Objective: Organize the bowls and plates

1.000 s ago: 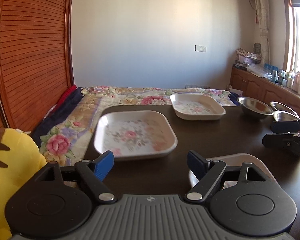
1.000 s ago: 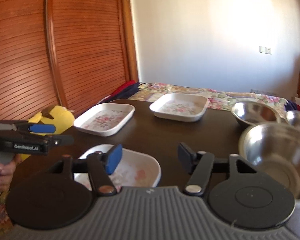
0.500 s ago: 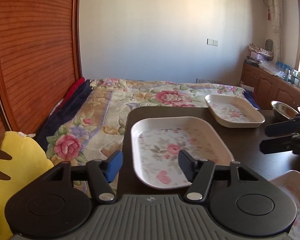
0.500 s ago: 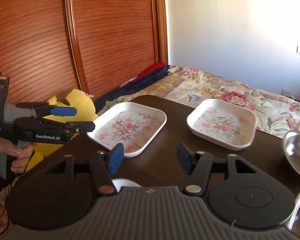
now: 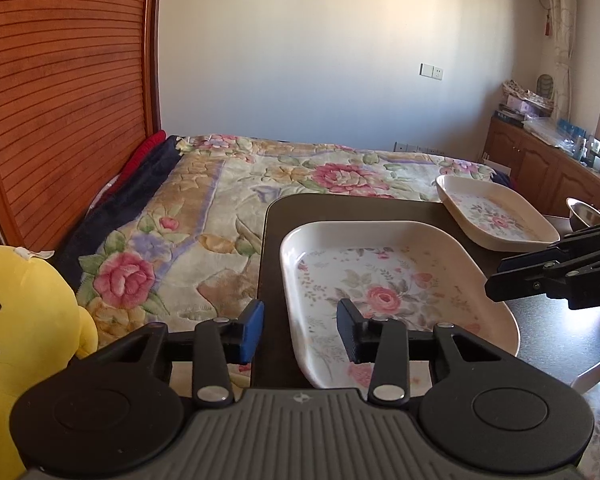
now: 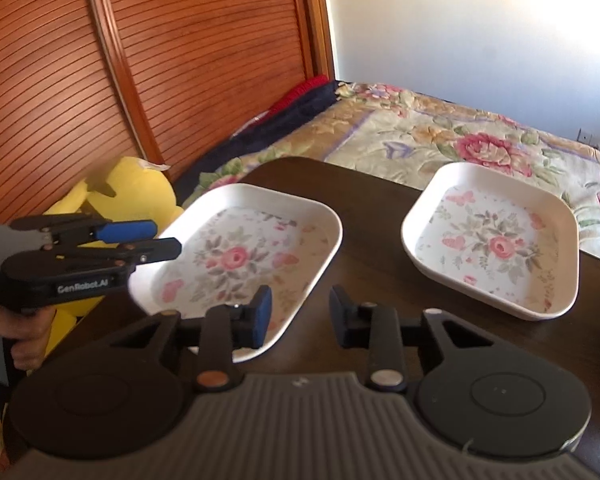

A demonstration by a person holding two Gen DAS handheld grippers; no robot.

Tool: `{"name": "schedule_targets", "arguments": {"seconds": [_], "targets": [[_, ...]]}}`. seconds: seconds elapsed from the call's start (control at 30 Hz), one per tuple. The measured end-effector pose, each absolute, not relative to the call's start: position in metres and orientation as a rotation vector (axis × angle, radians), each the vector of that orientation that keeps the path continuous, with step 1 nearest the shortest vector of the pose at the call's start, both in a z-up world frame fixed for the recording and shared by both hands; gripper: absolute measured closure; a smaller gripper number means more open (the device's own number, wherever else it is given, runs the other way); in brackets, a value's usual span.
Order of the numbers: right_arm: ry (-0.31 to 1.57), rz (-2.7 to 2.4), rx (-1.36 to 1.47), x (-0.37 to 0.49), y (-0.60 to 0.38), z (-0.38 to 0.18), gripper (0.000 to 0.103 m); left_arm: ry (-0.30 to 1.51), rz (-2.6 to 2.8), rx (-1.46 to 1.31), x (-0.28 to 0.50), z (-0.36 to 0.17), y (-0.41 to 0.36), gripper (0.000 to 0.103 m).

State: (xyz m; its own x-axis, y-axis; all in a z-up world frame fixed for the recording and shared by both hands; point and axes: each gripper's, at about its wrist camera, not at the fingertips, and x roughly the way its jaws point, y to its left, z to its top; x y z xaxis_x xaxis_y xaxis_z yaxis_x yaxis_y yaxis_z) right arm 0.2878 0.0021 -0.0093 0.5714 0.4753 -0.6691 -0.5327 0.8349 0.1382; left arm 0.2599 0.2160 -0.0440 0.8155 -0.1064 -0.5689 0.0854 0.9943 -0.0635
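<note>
Two square white plates with rose prints lie on a dark table (image 6: pixel 380 248). The near plate (image 5: pixel 388 280) (image 6: pixel 240 260) sits at the table's left corner. The far plate (image 5: pixel 496 212) (image 6: pixel 496 240) lies apart, further back. My left gripper (image 5: pixel 300 330) is open, its jaws straddling the near plate's left rim; it shows from the side in the right wrist view (image 6: pixel 156 236). My right gripper (image 6: pixel 300 310) is open and empty, over the near plate's right front edge; it shows in the left wrist view (image 5: pixel 512 276).
A steel bowl (image 5: pixel 584 212) stands at the far right. Another white dish's rim (image 5: pixel 596 372) shows at lower right. A bed with a floral quilt (image 5: pixel 228 216) adjoins the table. A yellow plush toy (image 5: pixel 24 320) sits left, before a wooden slatted wall (image 6: pixel 180 60).
Both grippers swung left and closed in on the near plate. The left jaws now straddle its left rim. The steel bowls slid out of the right wrist view.
</note>
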Motion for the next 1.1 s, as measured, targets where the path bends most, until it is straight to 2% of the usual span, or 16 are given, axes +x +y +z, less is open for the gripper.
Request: {"name": "schedule_targets", "arguments": {"seconds": [0.47,0.53,0.63,1.1], "targets": [[0.806,0.598,-0.086,0.305,0.015,-0.023,0.077,0.62,-0.113,-0.051,0.264,-0.05,0.216,0.074],[0.815,0.605,-0.08,0.306,0.015,-0.024,0.083,0.622,-0.116,-0.056,0.265,-0.05,0.217,0.076],[0.824,0.609,-0.073,0.307,0.015,-0.027,0.084,0.627,-0.125,-0.069,0.264,-0.049,0.216,0.08],[0.813,0.609,-0.027,0.299,0.0,-0.02,0.087,0.62,-0.133,-0.039,0.248,-0.03,0.196,0.08]]}}
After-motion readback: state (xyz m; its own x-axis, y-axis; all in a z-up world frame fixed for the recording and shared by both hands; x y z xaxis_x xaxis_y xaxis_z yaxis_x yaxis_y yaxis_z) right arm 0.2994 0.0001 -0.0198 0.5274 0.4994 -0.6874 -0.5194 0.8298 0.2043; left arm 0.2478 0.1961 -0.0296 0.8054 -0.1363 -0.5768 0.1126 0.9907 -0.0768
